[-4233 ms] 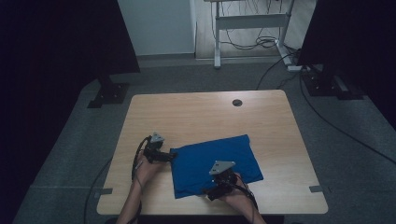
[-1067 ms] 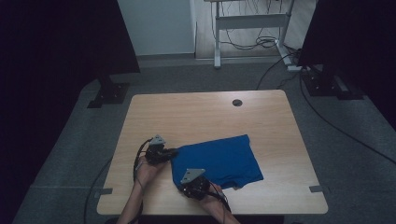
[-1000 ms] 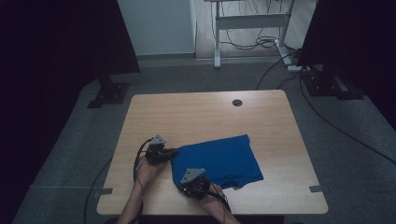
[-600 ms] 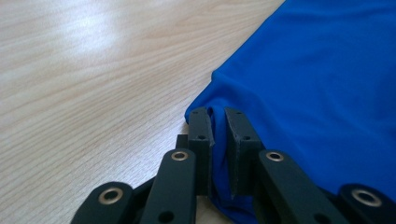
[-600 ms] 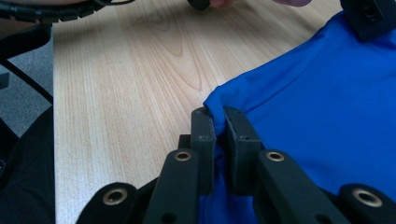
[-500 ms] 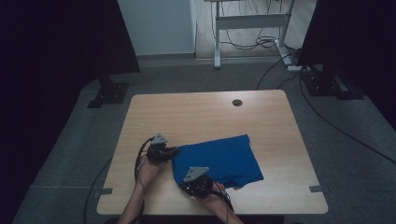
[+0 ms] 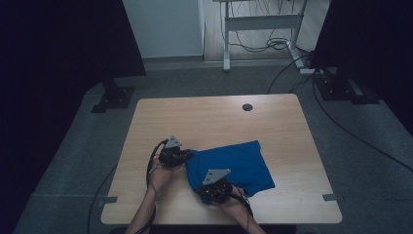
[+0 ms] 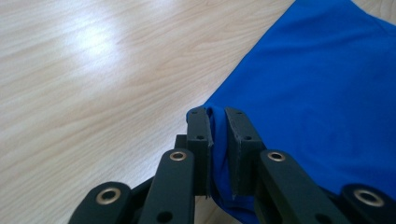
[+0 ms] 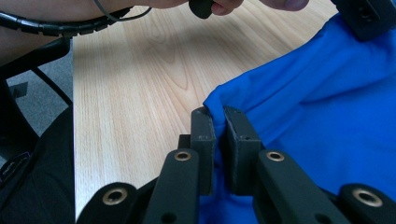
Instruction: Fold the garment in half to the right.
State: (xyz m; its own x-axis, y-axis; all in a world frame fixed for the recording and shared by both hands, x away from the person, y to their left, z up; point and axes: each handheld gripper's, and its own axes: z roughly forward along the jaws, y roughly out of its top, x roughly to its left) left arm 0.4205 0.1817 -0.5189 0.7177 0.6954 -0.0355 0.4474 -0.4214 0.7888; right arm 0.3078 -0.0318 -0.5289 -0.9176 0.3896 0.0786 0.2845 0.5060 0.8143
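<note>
A: High view, left to right: left gripper (image 7: pixel 184 157) is clenched on the left edge of the soft blue folded cloth (image 7: pixel 238 163); right gripper (image 7: pixel 210 191) is clenched on its near-left corner.

B: Step?

A: Judged a fold in progress, both corners pinched. Next move calls for carrying the edge over evenly. Cloth lies on the pale wooden table (image 7: pixel 214 117), right of both grippers.

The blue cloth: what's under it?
Under the blue cloth lies the wooden table, bare around it. Left gripper and right gripper each pinch its edge. Whether anything lies beneath the cloth's middle cannot be seen, since the cloth covers it.
</note>
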